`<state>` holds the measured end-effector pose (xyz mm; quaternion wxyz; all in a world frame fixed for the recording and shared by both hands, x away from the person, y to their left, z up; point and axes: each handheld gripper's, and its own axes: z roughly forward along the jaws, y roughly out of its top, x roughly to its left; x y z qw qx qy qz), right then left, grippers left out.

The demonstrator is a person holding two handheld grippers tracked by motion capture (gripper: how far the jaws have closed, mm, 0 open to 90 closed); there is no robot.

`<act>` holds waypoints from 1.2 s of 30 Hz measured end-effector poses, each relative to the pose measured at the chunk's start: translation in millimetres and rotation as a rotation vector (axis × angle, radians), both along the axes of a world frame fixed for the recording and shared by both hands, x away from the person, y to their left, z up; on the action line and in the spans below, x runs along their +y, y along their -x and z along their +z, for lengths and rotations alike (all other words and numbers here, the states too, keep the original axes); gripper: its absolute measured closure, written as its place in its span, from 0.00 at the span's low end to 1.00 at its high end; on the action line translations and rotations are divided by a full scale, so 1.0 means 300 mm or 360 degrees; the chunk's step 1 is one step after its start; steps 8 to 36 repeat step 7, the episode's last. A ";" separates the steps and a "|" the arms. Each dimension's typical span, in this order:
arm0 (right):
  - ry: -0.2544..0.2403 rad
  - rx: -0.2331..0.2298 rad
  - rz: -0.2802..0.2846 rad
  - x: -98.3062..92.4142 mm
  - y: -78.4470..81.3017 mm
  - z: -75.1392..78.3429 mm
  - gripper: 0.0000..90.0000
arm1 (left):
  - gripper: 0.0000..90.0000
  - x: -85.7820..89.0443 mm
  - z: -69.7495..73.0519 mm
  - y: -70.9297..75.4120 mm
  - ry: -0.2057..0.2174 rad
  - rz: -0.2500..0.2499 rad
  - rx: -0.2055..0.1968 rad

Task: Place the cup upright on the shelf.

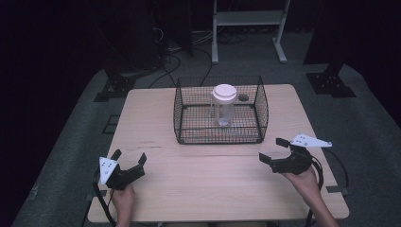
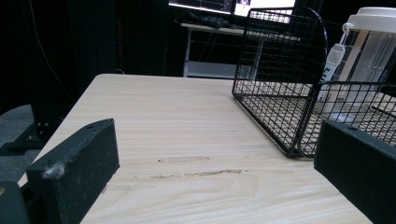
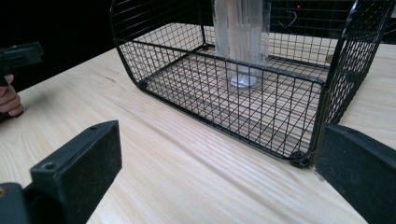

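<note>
Nearest the high view's camera, the person's two hands rest on the near part of the wooden table (image 1: 208,184), each holding a gripper. The left gripper (image 1: 128,158) and the right gripper (image 1: 271,150) both have their jaws spread wide with nothing between them; each gripper view confirms this, showing bare tabletop between the two black jaws.

A black wire basket (image 1: 220,140) stands on the far middle of the table, open at the top. Inside it, a clear plastic bottle (image 1: 223,111) with a pale lid (image 1: 224,92) stands upright on the basket floor, its long axis vertical, apart from the wire walls.

The bottle lies forward of both grippers: ahead and to the right of the left gripper, ahead and to the left of the right gripper. The basket's front wall stands between each gripper and the bottle, so any approach would likely have to come from above. The right gripper appears somewhat nearer the basket; in its own view the front wall is close, whereas the left gripper view shows the basket (image 2: 285,93) farther off.
</note>
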<state>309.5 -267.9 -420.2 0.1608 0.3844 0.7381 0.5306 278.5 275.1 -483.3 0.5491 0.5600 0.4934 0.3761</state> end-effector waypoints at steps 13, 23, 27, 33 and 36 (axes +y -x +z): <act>-0.0025 0.0012 -0.0005 -0.010 0.025 -0.024 0.00 | 0.00 0.000 0.000 -0.001 0.0001 0.0005 -0.0004; -0.0025 0.0012 -0.0005 -0.010 0.025 -0.024 0.00 | 0.00 0.000 0.000 -0.001 0.0001 0.0005 -0.0004; -0.0025 0.0012 -0.0005 -0.010 0.025 -0.024 0.00 | 0.00 0.000 0.000 -0.001 0.0001 0.0005 -0.0004; -0.0025 0.0012 -0.0005 -0.010 0.025 -0.024 0.00 | 0.00 0.000 0.000 -0.001 0.0001 0.0005 -0.0004; -0.0025 0.0012 -0.0005 -0.010 0.025 -0.024 0.00 | 0.00 0.000 0.000 -0.001 0.0001 0.0005 -0.0004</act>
